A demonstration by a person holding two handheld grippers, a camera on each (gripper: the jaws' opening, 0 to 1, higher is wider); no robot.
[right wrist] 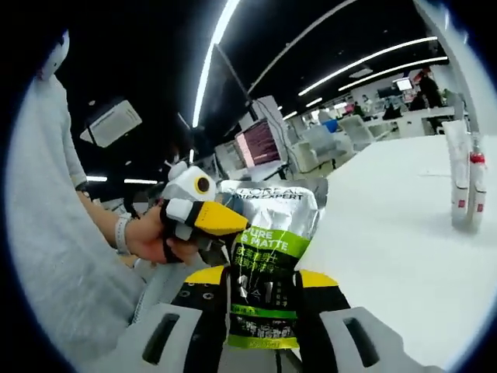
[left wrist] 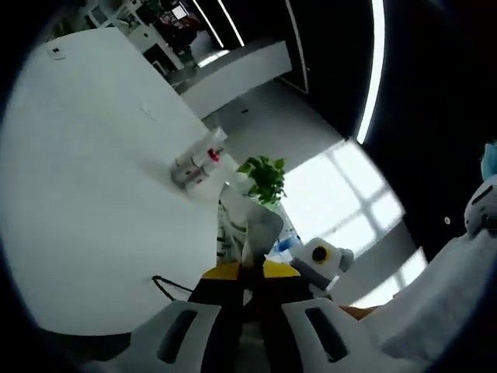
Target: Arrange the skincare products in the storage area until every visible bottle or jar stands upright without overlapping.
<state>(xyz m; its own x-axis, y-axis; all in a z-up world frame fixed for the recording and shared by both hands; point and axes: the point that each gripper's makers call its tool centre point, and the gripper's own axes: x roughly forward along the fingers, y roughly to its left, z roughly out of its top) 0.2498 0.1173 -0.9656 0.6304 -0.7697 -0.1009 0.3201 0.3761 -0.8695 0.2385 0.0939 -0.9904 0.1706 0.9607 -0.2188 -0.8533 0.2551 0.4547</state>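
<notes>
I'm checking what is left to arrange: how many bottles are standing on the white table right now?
2, as far as I can tell: a white bottle and a red-capped bottle standing side by side on the white table. Others may be hidden behind them.

Both views face the table and bottles.

Both grippers' fingers clamp closed, left gripper hand-held.
</notes>
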